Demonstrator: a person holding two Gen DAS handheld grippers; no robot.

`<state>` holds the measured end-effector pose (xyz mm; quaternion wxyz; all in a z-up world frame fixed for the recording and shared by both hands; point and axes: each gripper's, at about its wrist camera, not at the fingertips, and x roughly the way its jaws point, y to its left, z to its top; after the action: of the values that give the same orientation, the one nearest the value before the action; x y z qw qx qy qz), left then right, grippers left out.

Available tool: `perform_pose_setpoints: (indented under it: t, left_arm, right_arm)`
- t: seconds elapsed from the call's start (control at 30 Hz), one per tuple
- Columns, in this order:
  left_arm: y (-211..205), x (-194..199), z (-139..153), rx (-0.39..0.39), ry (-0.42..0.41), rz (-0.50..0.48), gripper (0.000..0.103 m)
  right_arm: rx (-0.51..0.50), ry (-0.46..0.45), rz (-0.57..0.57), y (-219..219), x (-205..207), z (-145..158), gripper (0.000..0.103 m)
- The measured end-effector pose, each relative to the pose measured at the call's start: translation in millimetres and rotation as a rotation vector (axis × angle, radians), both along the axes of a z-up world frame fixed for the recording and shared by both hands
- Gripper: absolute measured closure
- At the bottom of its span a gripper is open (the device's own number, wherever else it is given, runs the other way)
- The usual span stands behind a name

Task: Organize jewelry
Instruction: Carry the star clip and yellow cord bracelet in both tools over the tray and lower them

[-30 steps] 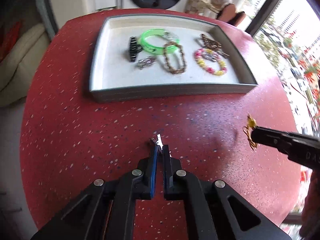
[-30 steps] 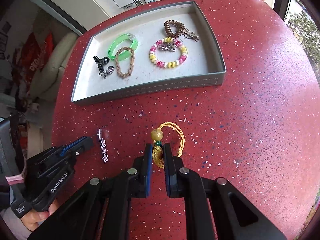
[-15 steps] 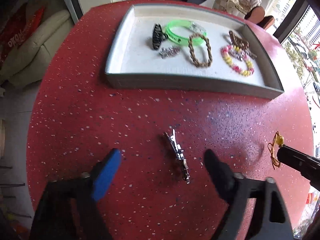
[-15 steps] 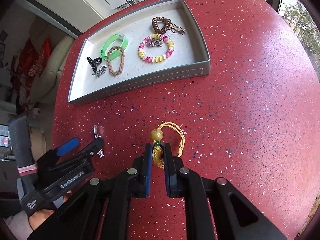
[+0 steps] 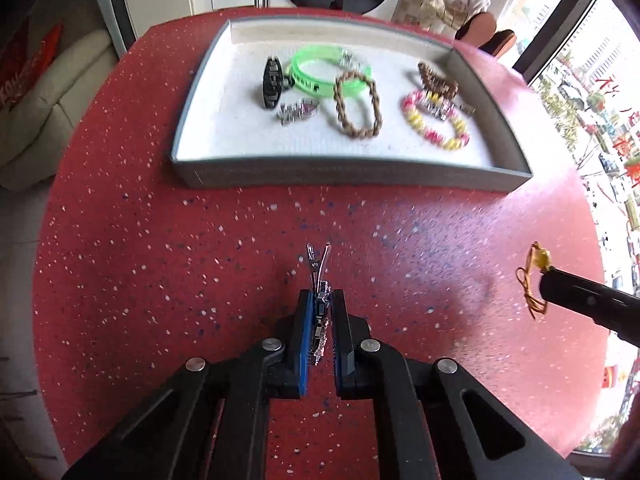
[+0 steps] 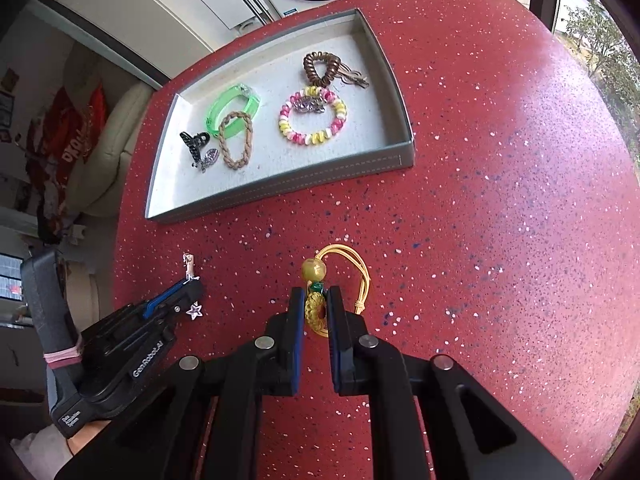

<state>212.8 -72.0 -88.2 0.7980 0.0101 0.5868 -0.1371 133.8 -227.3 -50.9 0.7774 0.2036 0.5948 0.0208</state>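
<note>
My left gripper (image 5: 320,300) is shut on a silver star hair clip (image 5: 319,276) just above the red table, its open end sticking out ahead of the fingertips. It also shows in the right wrist view (image 6: 191,270). My right gripper (image 6: 316,298) is shut on a yellow cord bracelet (image 6: 344,264) with a yellow bead, held over the table; it also shows in the left wrist view (image 5: 530,280). The grey jewelry tray (image 5: 348,174) lies ahead of both grippers.
The tray holds a green bangle (image 5: 320,72), a black claw clip (image 5: 272,82), a silver clip (image 5: 298,111), a braided brown bracelet (image 5: 357,106), a pink-yellow bead bracelet (image 5: 436,126) and a brown coil tie (image 5: 436,78). The round red table (image 6: 500,200) ends near a sofa at left.
My left gripper, open around the silver clip half a second ago, has shut on it. The right gripper still holds the yellow bracelet and has barely moved.
</note>
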Motion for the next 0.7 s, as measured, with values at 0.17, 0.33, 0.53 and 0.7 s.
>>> perform_pose_setpoints:
  t: [0.17, 0.33, 0.53, 0.7]
  left_arm:
    - [6, 10, 18, -0.034, -0.025, -0.001, 0.077]
    - [5, 34, 35, -0.055, -0.067, -0.001, 0.077]
    - [4, 56, 50, -0.058, -0.110, -0.018, 0.077]
    - [4, 79, 48, -0.046, -0.121, -0.020, 0.077]
  right_arm:
    - [0.001, -0.026, 0.009, 1, 14, 10, 0.091]
    - [-0.011, -0.058, 0.024, 1, 36, 21, 0.091]
    - [-0.016, -0.085, 0.029, -4, 68, 27, 0.091]
    - [-0.032, -0.091, 0.042, -5, 95, 26, 0.091]
